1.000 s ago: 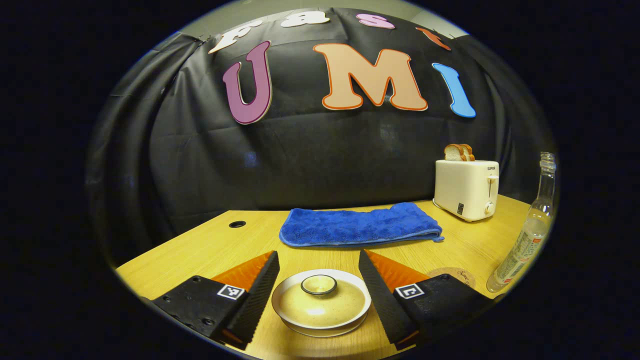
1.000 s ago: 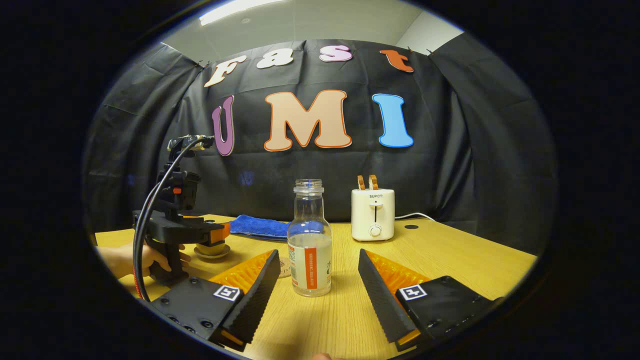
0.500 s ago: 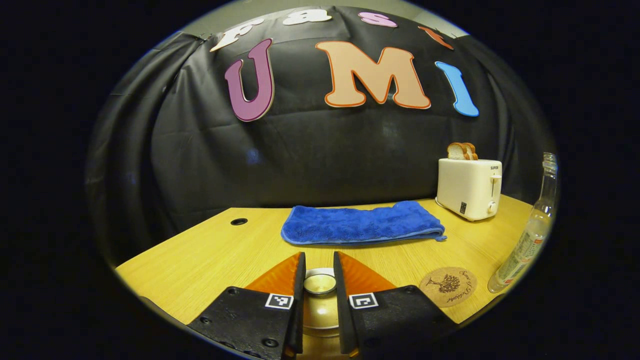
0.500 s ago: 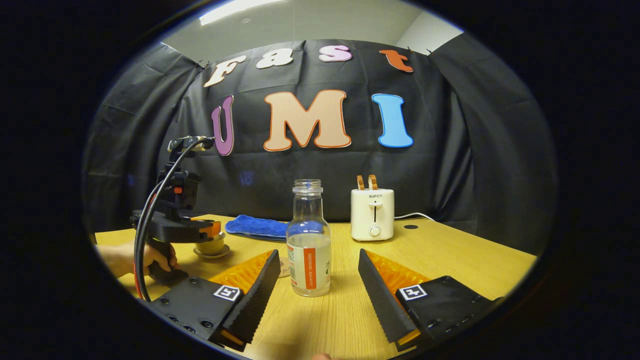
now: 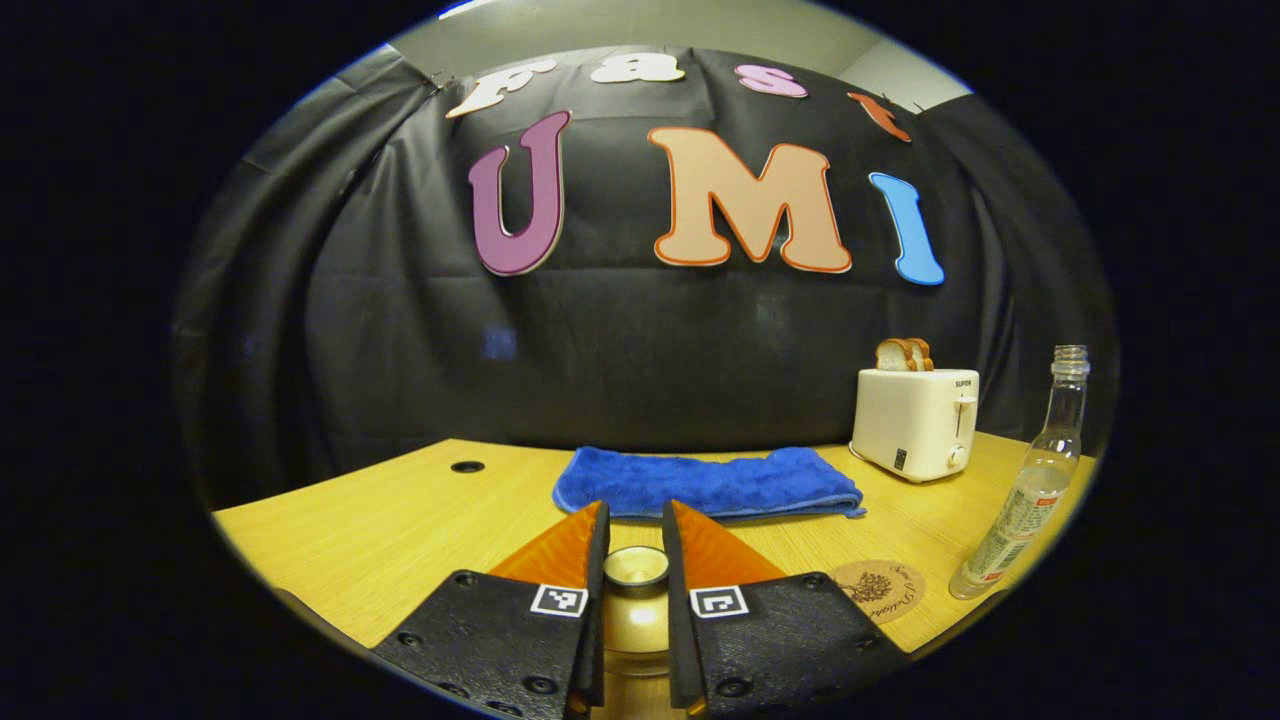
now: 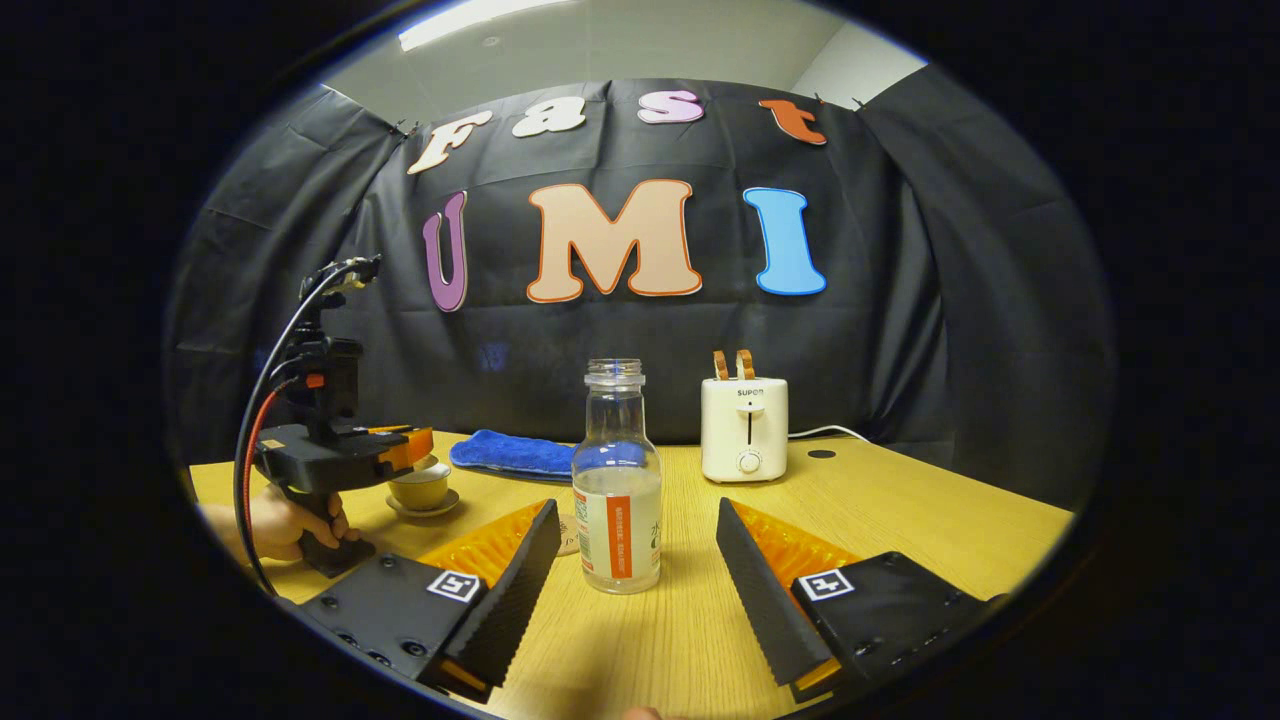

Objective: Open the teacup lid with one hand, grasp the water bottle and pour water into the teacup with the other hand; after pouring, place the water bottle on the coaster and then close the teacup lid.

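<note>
Above the cup [image 6: 420,488], the left gripper [image 5: 634,570] pinches the lid [image 5: 636,567] by its small knob; a weak grip could drop it. The right gripper [image 6: 634,560] gapes empty before the bottle [image 6: 617,480], upright on the table [image 6: 880,510]

On the wooden table [image 6: 900,510] stand 1 uncapped water bottle [image 6: 617,480], 1 teacup [image 6: 420,488] on 1 saucer [image 6: 424,508], 1 teacup lid [image 5: 636,566], 1 round coaster [image 5: 878,590], 1 folded blue towel [image 5: 705,483] and 1 white toaster [image 6: 745,428] holding 2 slices of toast [image 5: 903,354]. There are 2 grippers: the left gripper [image 6: 400,447] and the right gripper [image 6: 632,550], plus 1 hand [image 6: 280,505].
</note>
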A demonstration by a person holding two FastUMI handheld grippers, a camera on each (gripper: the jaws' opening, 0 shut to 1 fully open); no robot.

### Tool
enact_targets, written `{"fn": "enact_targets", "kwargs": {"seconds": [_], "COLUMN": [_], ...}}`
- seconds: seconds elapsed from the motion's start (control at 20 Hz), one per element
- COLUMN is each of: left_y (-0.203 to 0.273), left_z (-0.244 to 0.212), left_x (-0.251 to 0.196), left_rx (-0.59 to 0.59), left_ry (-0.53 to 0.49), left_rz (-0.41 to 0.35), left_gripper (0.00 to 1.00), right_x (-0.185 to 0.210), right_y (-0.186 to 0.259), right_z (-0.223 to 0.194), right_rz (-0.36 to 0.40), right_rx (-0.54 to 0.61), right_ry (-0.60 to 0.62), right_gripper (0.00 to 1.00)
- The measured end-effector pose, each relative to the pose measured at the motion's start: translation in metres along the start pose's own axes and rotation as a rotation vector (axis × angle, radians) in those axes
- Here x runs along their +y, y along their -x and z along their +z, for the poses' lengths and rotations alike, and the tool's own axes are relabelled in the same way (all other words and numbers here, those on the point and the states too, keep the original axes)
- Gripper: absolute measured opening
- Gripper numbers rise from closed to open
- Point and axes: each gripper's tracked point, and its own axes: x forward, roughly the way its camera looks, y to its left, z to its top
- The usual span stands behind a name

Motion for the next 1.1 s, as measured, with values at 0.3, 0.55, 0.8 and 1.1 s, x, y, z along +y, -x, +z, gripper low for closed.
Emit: {"fn": "enact_targets", "kwargs": {"seconds": [0.3, 0.55, 0.8, 1.1], "left_y": [0.024, 0.068, 0.109, 0.137], "left_z": [0.000, 0.004, 0.004, 0.003], "left_x": [-0.001, -0.001, 0.032, 0.044], "left_rx": [0.004, -0.011, -0.018, -0.017], "left_ry": [0.002, 0.002, -0.003, -0.005], "left_rz": [-0.036, -0.138, -0.113, -0.170], "left_gripper": [0.22, 0.23, 0.22, 0.22], "right_x": [-0.001, 0.006, 0.012, 0.018], "right_y": [-0.005, -0.025, -0.059, -0.094], "right_z": [-0.001, -0.001, -0.003, -0.006], "right_rz": [-0.018, -0.005, -0.033, -0.046], "right_rx": [0.000, 0.003, 0.003, 0.006], "right_ry": [-0.001, -0.002, -0.001, -0.002], "right_gripper": [0.98, 0.98, 0.98, 0.98]}}
